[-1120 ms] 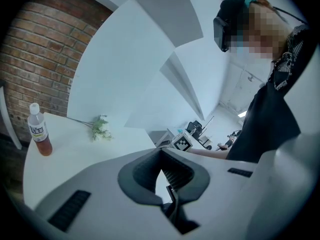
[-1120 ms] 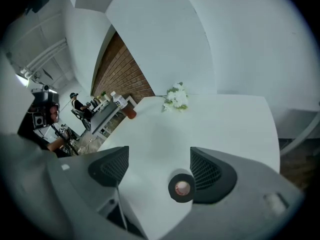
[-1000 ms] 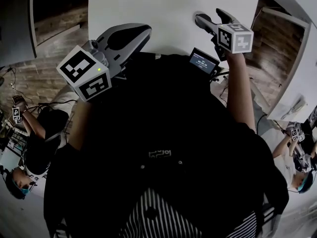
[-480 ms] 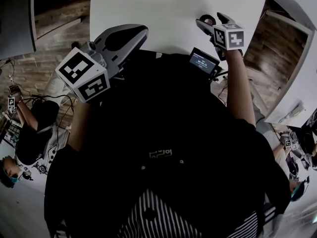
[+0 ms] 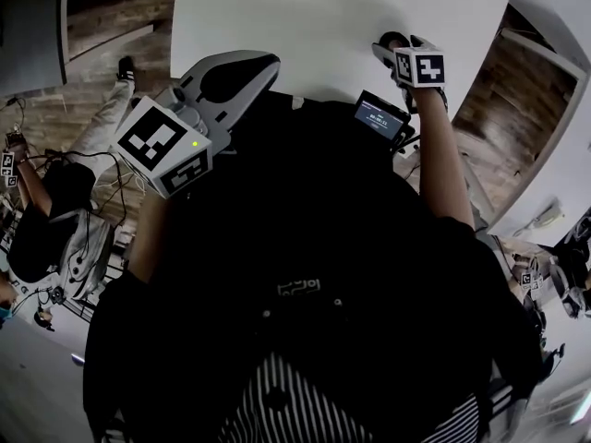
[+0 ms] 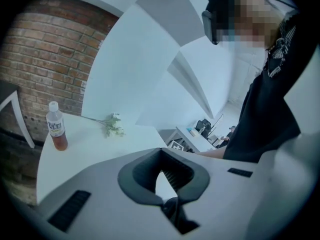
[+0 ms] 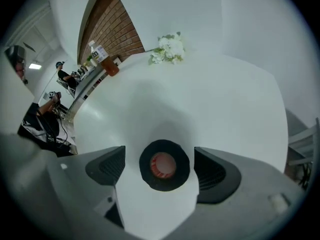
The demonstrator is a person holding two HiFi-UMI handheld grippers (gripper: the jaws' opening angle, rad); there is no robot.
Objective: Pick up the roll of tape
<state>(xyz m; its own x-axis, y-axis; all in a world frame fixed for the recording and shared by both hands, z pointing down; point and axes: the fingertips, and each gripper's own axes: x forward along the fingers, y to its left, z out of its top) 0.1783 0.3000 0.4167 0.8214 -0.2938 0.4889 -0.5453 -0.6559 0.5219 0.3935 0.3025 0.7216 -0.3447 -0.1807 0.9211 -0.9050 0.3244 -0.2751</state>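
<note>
The roll of tape (image 7: 164,165) is black with a red core and lies flat on the white table (image 7: 210,104). My right gripper (image 7: 162,168) stands open, and the roll lies between its two dark pads (image 7: 214,171) with a gap on each side. In the head view the right gripper (image 5: 399,46) reaches over the table's near edge, and the roll of tape (image 5: 392,39) shows just past its marker cube. My left gripper (image 5: 268,63) is shut and empty, held above the table's near edge. In the left gripper view the left gripper (image 6: 161,153) has its tips together.
A bottle (image 7: 104,59) of brown liquid and a spray of white flowers (image 7: 169,48) sit at the table's far side by a brick wall. A small lit screen (image 5: 380,118) hangs at my chest. Other people work at desks around the table.
My right gripper has moved forward and down over the table so that its jaws now straddle the tape. The left gripper has barely shifted.
</note>
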